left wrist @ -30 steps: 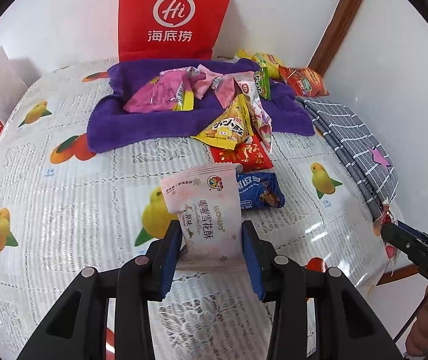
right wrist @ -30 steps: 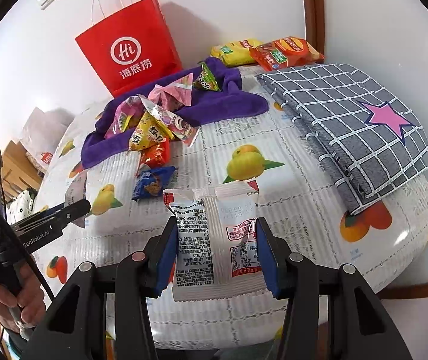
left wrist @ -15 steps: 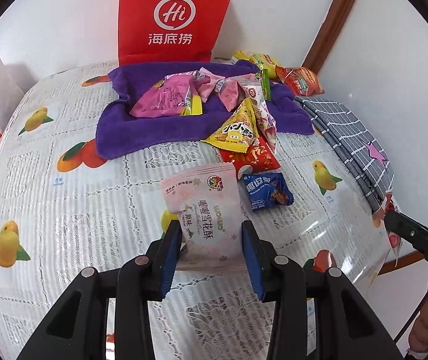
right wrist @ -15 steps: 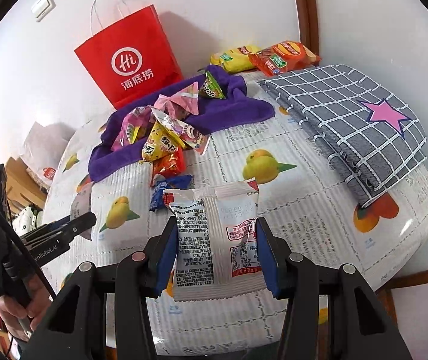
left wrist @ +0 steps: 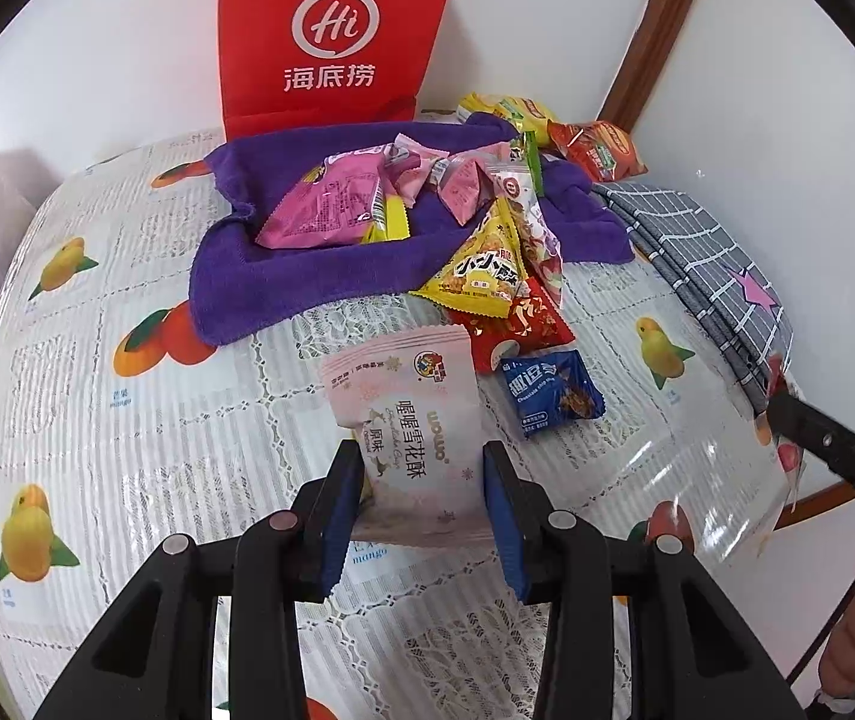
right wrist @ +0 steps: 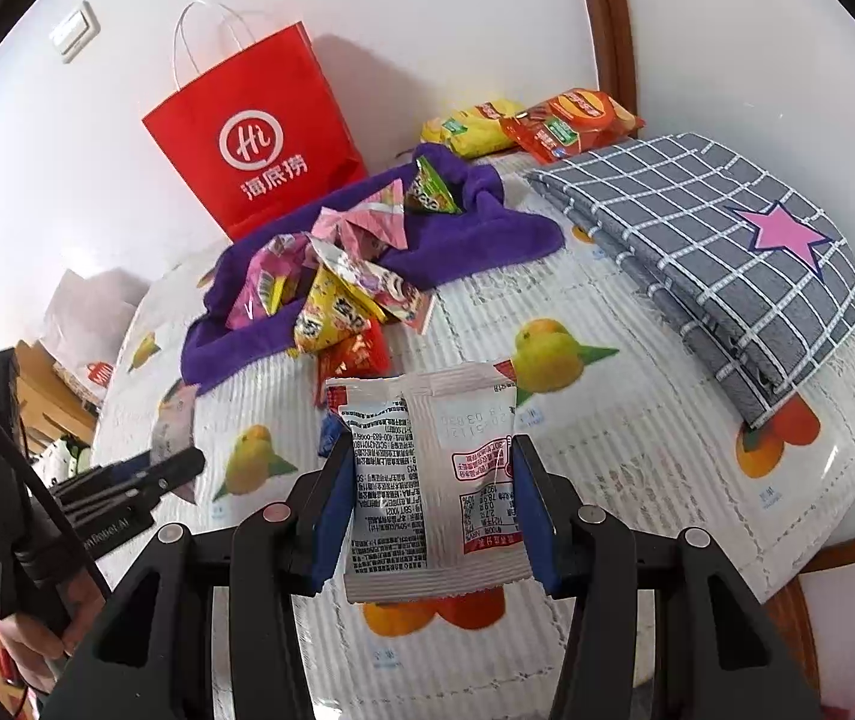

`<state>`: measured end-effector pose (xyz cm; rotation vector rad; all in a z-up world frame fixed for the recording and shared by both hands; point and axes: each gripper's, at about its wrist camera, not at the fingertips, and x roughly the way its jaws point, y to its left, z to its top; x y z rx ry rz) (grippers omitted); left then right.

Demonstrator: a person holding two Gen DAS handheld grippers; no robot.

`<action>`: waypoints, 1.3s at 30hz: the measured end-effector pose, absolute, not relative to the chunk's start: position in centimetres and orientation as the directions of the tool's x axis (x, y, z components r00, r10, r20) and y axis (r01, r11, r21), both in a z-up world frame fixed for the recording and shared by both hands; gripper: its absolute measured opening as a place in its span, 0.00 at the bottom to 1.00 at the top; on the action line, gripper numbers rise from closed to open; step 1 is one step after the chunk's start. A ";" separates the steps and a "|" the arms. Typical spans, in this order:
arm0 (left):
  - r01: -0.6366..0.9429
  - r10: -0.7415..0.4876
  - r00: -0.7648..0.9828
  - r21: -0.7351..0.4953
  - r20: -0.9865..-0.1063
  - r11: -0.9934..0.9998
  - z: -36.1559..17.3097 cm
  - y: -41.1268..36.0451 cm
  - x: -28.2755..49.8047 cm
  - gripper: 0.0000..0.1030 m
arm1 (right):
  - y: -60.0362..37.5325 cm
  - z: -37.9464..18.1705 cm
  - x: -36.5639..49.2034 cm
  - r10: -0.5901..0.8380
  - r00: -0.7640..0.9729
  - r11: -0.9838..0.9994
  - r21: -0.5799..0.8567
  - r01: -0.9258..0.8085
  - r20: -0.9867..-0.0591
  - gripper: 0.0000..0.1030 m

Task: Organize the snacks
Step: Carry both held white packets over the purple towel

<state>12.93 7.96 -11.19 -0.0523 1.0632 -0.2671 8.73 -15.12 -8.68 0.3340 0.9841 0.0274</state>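
My left gripper (left wrist: 421,480) is shut on a pale pink snack packet (left wrist: 409,420), held above the fruit-print tablecloth (left wrist: 127,420). My right gripper (right wrist: 433,492) is shut on a white snack packet with red print (right wrist: 433,468), back side showing. A pile of snack packets (left wrist: 475,264) spills off a purple towel (left wrist: 283,282) beyond both grippers; it also shows in the right wrist view (right wrist: 337,300). A blue packet (left wrist: 550,393) and a red packet (left wrist: 517,324) lie on the cloth just right of the pink packet. The left gripper also shows in the right wrist view (right wrist: 145,468).
A red paper bag (left wrist: 331,30) stands against the wall behind the towel (right wrist: 475,240). A folded grey checked cloth with a pink star (right wrist: 721,264) lies at the right. Yellow and red chip bags (right wrist: 547,120) sit in the far corner. The table edge curves close at the right.
Both grippers have drawn back and risen a little from the table, each still holding its packet. The pile and towel look slightly farther and lower in view.
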 end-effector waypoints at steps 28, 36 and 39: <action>0.073 -0.135 0.587 -0.114 -0.798 0.991 -4.0 7.9 22.0 0.37 | -15.7 -2.7 22.3 0.257 0.604 0.961 0.266 -0.076 -0.755 0.48; 0.035 -0.126 0.612 -0.132 -0.781 0.991 -2.5 8.4 25.9 0.37 | -14.2 -0.6 27.8 0.324 0.613 0.945 0.277 -0.175 -0.721 0.48; 0.017 -0.113 0.619 -0.130 -0.777 0.991 -2.3 8.7 27.5 0.37 | -13.8 -0.9 29.7 0.338 0.600 0.941 0.275 -0.197 -0.725 0.48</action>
